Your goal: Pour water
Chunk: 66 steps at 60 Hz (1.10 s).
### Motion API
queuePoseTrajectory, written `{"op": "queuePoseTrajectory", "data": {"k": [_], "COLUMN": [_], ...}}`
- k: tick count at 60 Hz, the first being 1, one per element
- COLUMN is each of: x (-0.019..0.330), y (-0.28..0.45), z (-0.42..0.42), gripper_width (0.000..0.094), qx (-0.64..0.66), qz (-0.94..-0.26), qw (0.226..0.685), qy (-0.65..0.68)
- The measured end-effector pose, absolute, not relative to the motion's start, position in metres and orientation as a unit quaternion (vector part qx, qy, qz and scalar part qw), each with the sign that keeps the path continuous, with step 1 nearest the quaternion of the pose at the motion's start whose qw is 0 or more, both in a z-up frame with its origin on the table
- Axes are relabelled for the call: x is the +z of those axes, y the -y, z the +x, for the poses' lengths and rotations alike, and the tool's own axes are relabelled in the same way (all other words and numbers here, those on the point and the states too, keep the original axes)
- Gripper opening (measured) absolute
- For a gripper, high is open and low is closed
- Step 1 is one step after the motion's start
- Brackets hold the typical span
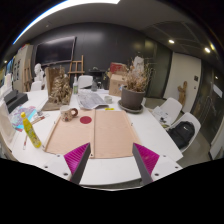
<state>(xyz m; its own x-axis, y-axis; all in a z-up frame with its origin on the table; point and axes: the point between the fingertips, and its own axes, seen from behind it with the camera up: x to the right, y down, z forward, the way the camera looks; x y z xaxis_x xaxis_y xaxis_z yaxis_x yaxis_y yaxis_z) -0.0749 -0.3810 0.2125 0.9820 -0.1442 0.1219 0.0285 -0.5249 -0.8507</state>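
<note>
Gripper view has the hand-held gripper (112, 163) hanging above the near edge of a white tabletop (150, 125), fingers spread wide with nothing between them, the magenta pads (146, 157) facing each other across an empty gap. So it has hold of nothing at all.

Straight ahead at 12 o'clock, just past the fingers, lie two brown cardboard sheets (95, 133) side by side. At about 10 o'clock from the gripper a yellow bottle (31, 130) stands tilted near the left edge of the tabletop, which is my best guess for the thing that gets poured from, though I can't tell what is in it. Beyond the sheets there's a small red disc (86, 120) and a little roll-like thing (69, 113), too small to call a cup for sure. Farther back at 1 o'clock a dark pot of dried plants (133, 88) sits on the tabletop.

Progress-wise I'd say this is square one: nothing picked up, nothing poured, no receiving cup I can clearly identify. Grasp, carry, tilt are all left to do.
</note>
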Motion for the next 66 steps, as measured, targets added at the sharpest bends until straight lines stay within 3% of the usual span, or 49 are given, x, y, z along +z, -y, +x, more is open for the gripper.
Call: {"op": "queuePoseTrajectory", "data": {"k": [8, 31, 51, 60, 66], "x": [0.208, 0.147, 0.085, 0.065, 0.059], "y": [0.379, 0.363, 0.271, 0.23, 0.21], "z": [-0.111, -0.348, -0.476, -0.494, -0.498], "gripper_width": [0.0863, 0.0861, 0.0851, 0.073, 0.0523], "qx": [-0.076, 0.001, 0.022, 0.021, 0.011], "qz": [-0.872, -0.871, -0.85, -0.836, -0.829], "qw": [0.483, 0.488, 0.524, 0.547, 0.558], "qy": [-0.009, 0.052, 0.052, 0.042, 0.039]}}
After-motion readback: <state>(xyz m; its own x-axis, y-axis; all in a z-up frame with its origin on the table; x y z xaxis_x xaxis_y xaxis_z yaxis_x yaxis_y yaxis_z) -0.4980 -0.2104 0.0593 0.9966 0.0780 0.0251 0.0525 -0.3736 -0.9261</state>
